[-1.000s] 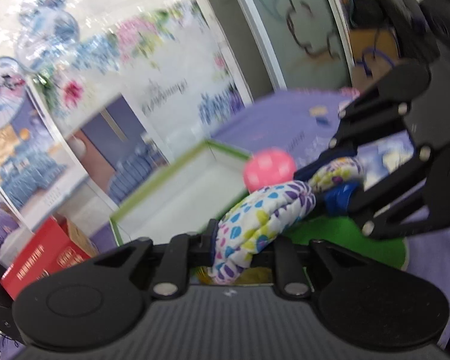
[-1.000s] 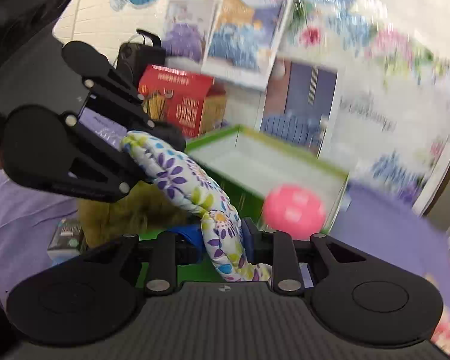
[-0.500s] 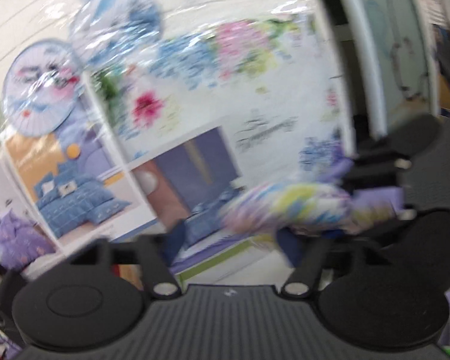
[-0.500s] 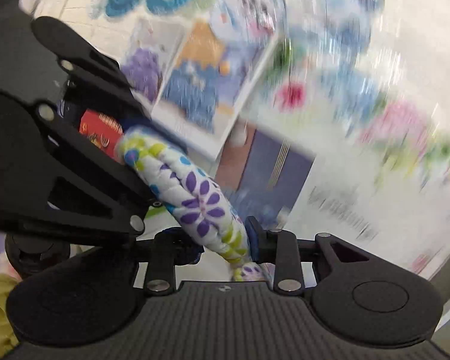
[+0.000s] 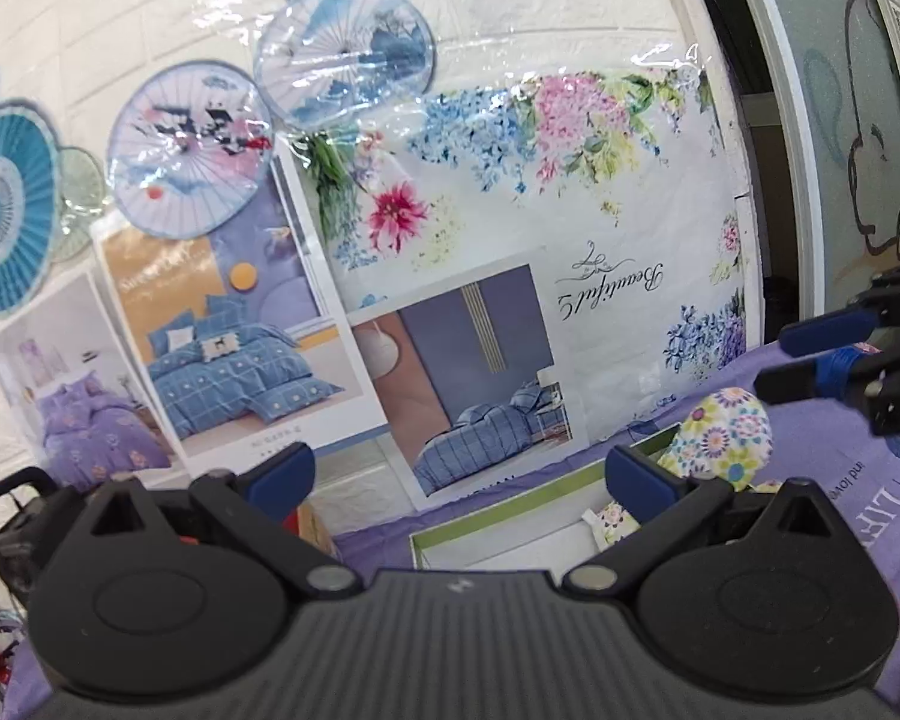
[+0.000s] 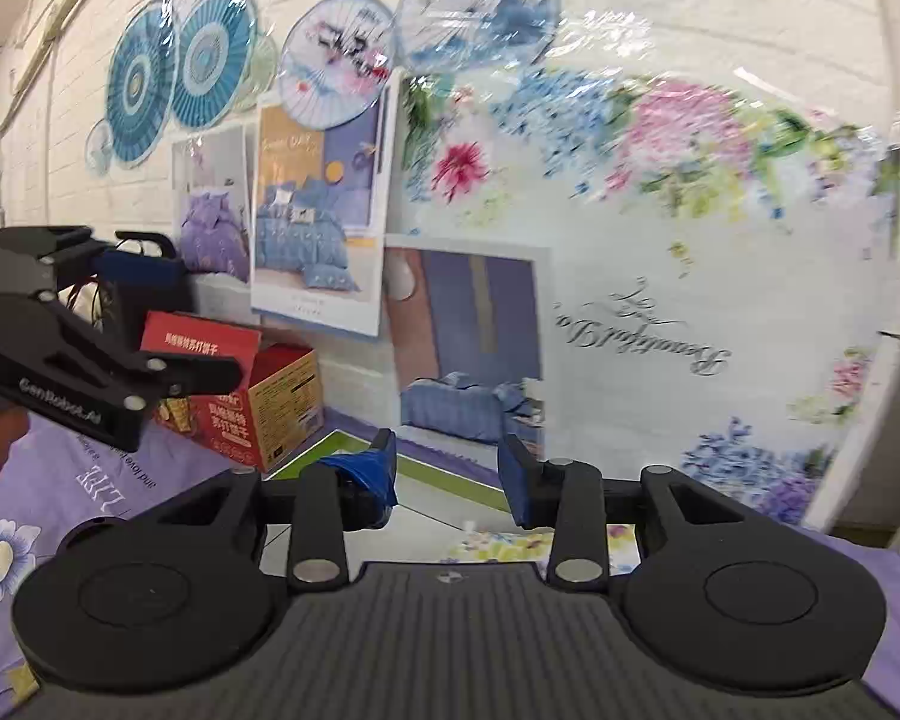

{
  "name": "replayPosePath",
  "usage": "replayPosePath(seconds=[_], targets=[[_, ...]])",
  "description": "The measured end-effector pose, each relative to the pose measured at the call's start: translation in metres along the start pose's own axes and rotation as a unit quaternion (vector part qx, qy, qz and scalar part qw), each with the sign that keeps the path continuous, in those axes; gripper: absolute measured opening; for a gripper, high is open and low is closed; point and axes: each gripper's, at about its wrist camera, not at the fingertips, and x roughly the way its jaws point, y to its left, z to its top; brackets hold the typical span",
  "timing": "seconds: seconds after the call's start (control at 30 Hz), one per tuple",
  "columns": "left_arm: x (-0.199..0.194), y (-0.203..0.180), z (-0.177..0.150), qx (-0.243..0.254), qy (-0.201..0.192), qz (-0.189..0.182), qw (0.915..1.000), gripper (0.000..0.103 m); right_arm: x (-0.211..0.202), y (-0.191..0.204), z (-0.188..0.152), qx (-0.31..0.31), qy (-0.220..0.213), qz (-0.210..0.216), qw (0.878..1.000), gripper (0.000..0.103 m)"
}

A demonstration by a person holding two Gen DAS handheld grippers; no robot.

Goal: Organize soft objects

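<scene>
Both grippers are standing over the green-rimmed box [image 5: 498,513] with jaws just opened, the left gripper [image 5: 459,468] spread wide and empty, the right gripper [image 6: 447,471] narrowly parted and empty, while the floral cloth [image 5: 720,438] is lying at the box's 2 o'clock corner, beneath the right gripper's fingers.

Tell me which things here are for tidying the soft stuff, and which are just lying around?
For the job:
- flowery soft cloth
- green-edged box
- left claw, open
- right claw, open

Just lying around:
- red carton
- bedding posters
- paper fans
</scene>
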Motion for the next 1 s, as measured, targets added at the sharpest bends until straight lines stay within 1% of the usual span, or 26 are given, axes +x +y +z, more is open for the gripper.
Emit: replayPosePath(seconds=[0.07,0.13,0.27,0.33,0.4,0.53,0.6,0.67,0.7,0.8,0.9,1.0], targets=[[-0.021,-0.001,-0.004,-0.012,-0.005,-0.004,0.9999,0.103,-0.023,0.003,-0.006,0.011,-0.004,-0.017,1.0,0.023],[-0.042,-0.002,-0.011,-0.021,0.002,-0.013,0.9997,0.103,-0.047,0.009,-0.018,0.026,0.002,-0.027,0.999,0.024],[-0.078,-0.006,-0.036,-0.042,0.022,-0.038,0.9981,0.103,-0.09,0.036,-0.057,0.05,0.012,-0.033,0.998,0.026],[-0.093,-0.009,-0.054,-0.05,0.032,-0.042,0.9973,0.103,-0.106,0.055,-0.082,0.061,0.017,-0.035,0.997,0.027],[-0.107,-0.013,-0.077,-0.053,0.045,-0.038,0.9969,0.103,-0.117,0.076,-0.105,0.067,0.026,-0.03,0.997,0.027],[-0.126,-0.019,-0.127,-0.058,0.083,-0.028,0.9945,0.103,-0.13,0.113,-0.145,0.082,0.039,-0.022,0.996,0.029],[-0.13,-0.02,-0.147,-0.065,0.105,-0.029,0.9919,0.103,-0.132,0.127,-0.154,0.092,0.043,-0.008,0.995,0.029],[-0.133,-0.018,-0.162,-0.081,0.124,-0.037,0.9883,0.103,-0.129,0.138,-0.153,0.089,0.039,0.015,0.995,0.03],[-0.133,-0.016,-0.167,-0.089,0.13,-0.045,0.9864,0.103,-0.125,0.144,-0.148,0.077,0.039,0.029,0.996,0.03],[-0.128,-0.005,-0.17,-0.116,0.141,-0.066,0.9809,0.103,-0.107,0.165,-0.133,0.018,0.05,0.058,0.997,0.031],[-0.119,0.006,-0.167,-0.149,0.154,-0.102,0.9713,0.103,-0.085,0.185,-0.126,-0.054,0.06,0.073,0.994,0.032],[-0.105,0.01,-0.164,-0.175,0.169,-0.138,0.9602,0.103,-0.061,0.191,-0.128,-0.078,0.086,0.084,0.99,0.034]])
